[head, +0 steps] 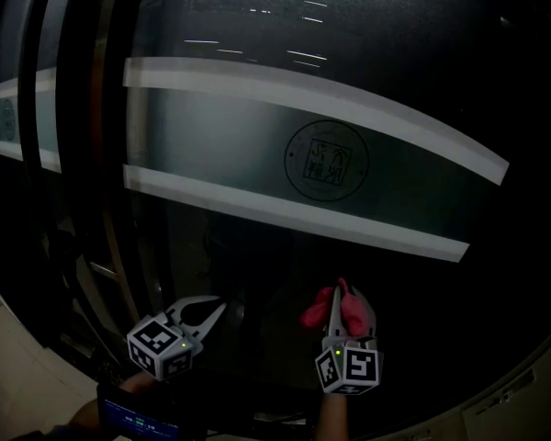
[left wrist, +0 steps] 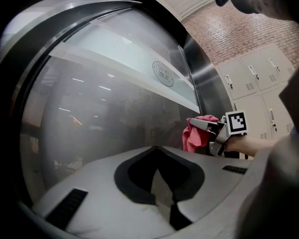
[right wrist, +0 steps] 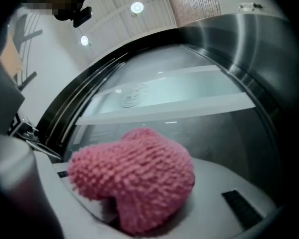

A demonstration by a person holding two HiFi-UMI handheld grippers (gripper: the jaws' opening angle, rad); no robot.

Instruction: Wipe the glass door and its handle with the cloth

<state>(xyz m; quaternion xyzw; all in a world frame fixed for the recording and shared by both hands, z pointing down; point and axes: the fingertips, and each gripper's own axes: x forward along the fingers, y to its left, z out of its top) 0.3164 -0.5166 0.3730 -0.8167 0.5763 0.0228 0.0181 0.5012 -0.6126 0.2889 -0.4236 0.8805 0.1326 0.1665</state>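
The pink cloth (right wrist: 134, 178) is gripped in the right tongs (head: 340, 312), low and near the glass door (head: 257, 108) at 12 o'clock, while the left tongs (head: 207, 315) are seen closed and empty at 9 o'clock.

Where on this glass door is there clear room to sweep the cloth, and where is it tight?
Open glass lies above the right gripper and its pink cloth, up to the lower frosted band, and again above the upper band. It is tight at the left, where the empty left gripper sits near the door frame.
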